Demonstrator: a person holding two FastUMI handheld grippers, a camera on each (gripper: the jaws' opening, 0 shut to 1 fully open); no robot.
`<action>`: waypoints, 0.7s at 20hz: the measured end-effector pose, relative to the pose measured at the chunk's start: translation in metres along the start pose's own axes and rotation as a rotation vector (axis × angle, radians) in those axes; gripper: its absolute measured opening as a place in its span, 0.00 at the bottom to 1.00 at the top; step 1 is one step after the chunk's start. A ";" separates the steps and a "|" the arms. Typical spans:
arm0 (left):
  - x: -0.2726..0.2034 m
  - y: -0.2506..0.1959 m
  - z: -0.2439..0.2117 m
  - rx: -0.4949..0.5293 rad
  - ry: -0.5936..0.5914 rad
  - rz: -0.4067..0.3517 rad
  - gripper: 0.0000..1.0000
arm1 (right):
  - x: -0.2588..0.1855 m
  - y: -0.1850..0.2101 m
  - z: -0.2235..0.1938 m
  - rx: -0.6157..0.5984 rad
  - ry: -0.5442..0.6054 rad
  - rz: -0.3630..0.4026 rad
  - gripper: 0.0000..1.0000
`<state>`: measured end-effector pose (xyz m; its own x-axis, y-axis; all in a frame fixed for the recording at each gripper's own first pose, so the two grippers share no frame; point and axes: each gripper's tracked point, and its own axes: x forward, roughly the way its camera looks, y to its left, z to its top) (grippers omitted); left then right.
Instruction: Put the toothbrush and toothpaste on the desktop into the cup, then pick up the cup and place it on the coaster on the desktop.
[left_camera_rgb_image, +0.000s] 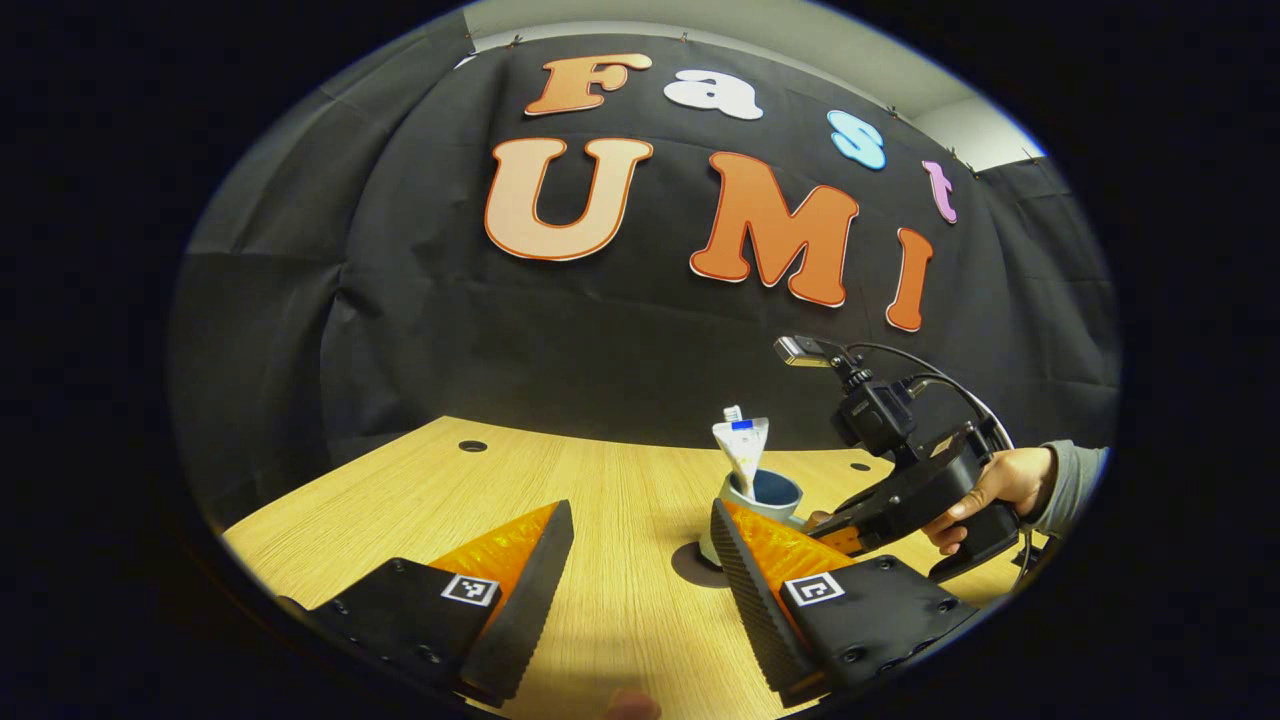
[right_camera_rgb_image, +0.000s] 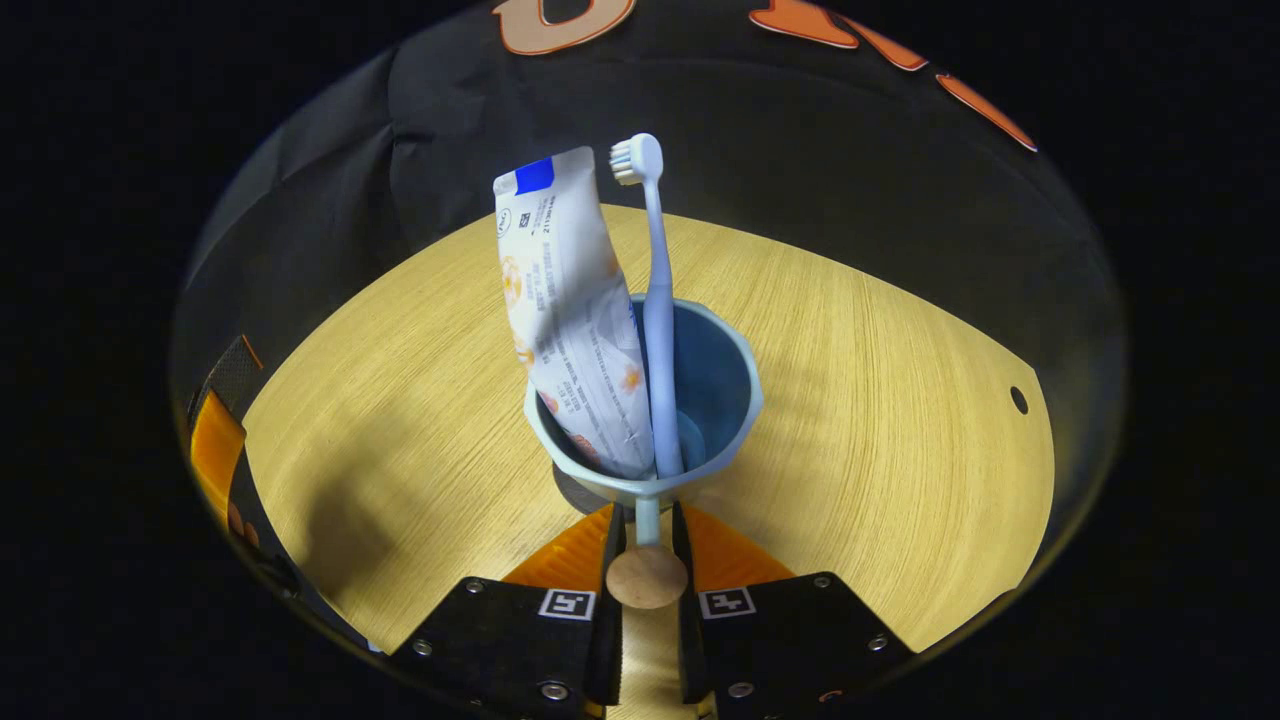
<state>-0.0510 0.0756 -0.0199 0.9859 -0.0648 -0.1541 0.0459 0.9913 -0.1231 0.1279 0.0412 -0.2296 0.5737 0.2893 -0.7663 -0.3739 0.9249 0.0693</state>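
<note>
Right gripper (right_camera_rgb_image: 645, 520) fingers clamped on cup (right_camera_rgb_image: 700, 400) handle at frame centre, toothpaste (right_camera_rgb_image: 570, 310) and toothbrush (right_camera_rgb_image: 655, 300) upright inside, left gripper (left_camera_rgb_image: 640, 560) fingers spread wide over table (left_camera_rgb_image: 600, 490), cup on dark coaster (left_camera_rgb_image: 692, 568).

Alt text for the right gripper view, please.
The right gripper is shut on the handle of a pale blue cup holding a white toothpaste tube and a light blue toothbrush, above a light wooden desktop.

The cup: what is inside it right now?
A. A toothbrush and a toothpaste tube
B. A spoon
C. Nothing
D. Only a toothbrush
A: in the right gripper view, the toothbrush and toothpaste tube both stand in the cup.
</note>
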 end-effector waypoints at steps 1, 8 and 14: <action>-0.001 -0.001 -0.001 0.004 0.004 0.000 0.88 | 0.001 0.000 0.000 -0.004 0.002 0.002 0.23; -0.003 0.003 -0.008 0.009 0.014 0.013 0.88 | 0.004 -0.001 -0.003 -0.014 0.028 0.017 0.23; 0.000 0.001 -0.015 0.008 0.032 0.015 0.88 | 0.001 0.001 -0.004 0.034 0.023 0.054 0.26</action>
<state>-0.0537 0.0754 -0.0346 0.9809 -0.0537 -0.1872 0.0329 0.9931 -0.1127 0.1249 0.0417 -0.2329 0.5363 0.3334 -0.7754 -0.3782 0.9162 0.1324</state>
